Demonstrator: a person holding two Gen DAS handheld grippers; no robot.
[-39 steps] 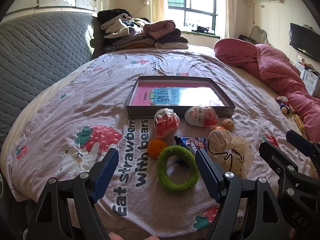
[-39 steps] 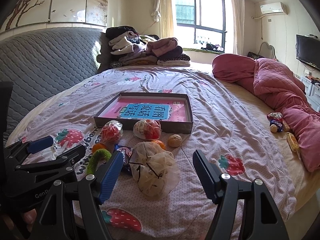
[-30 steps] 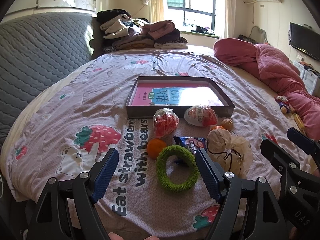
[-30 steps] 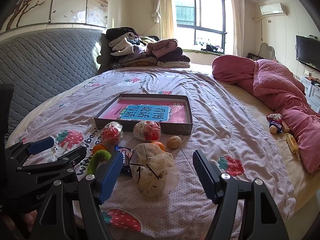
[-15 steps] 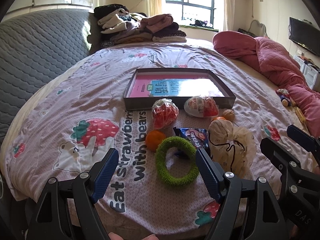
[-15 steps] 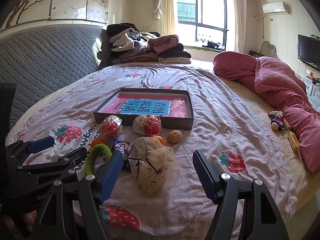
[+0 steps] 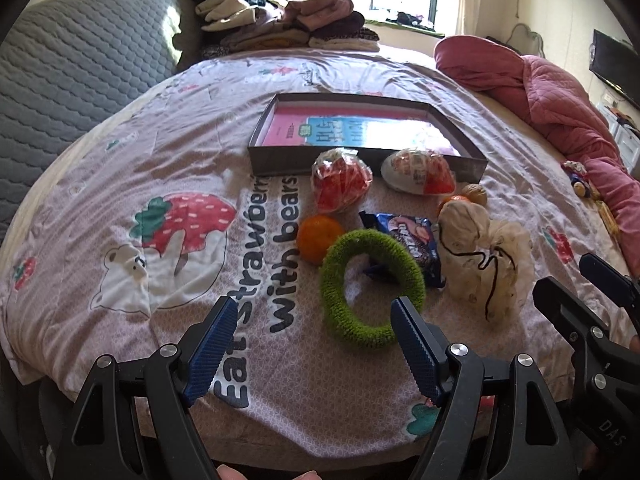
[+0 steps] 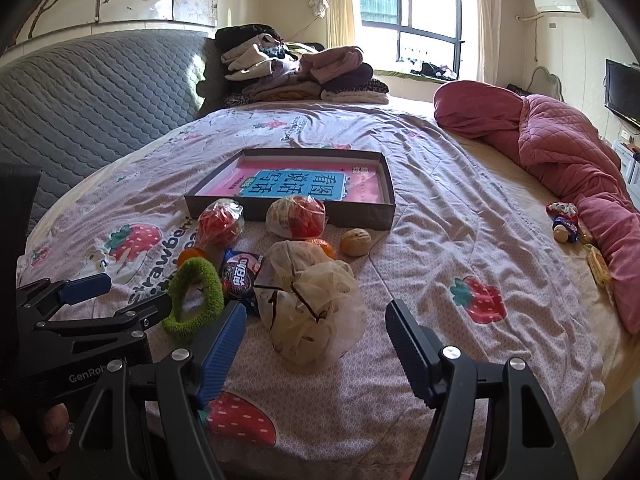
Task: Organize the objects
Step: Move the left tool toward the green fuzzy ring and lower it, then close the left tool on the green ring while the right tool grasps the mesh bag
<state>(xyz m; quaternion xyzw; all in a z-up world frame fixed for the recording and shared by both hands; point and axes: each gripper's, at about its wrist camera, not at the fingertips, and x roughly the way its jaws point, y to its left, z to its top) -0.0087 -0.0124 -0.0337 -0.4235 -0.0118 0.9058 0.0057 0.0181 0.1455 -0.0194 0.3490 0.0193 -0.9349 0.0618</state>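
Both jaws are spread and empty. The left gripper (image 7: 314, 340) hangs just short of the green ring (image 7: 370, 286), which lies at six o'clock from the box (image 7: 280, 162). The ring overlaps a snack packet (image 7: 410, 240) — lifting could drag it. The ring looks bristly, probably soft. The right gripper (image 8: 316, 340) faces the mesh pouch (image 8: 312, 304).

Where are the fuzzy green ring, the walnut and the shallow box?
Green ring (image 7: 340, 264), left wrist view, left side of loop.
Walnut (image 8: 355, 242), right wrist view, shell middle.
Box (image 8: 360, 218), right wrist view, front wall.
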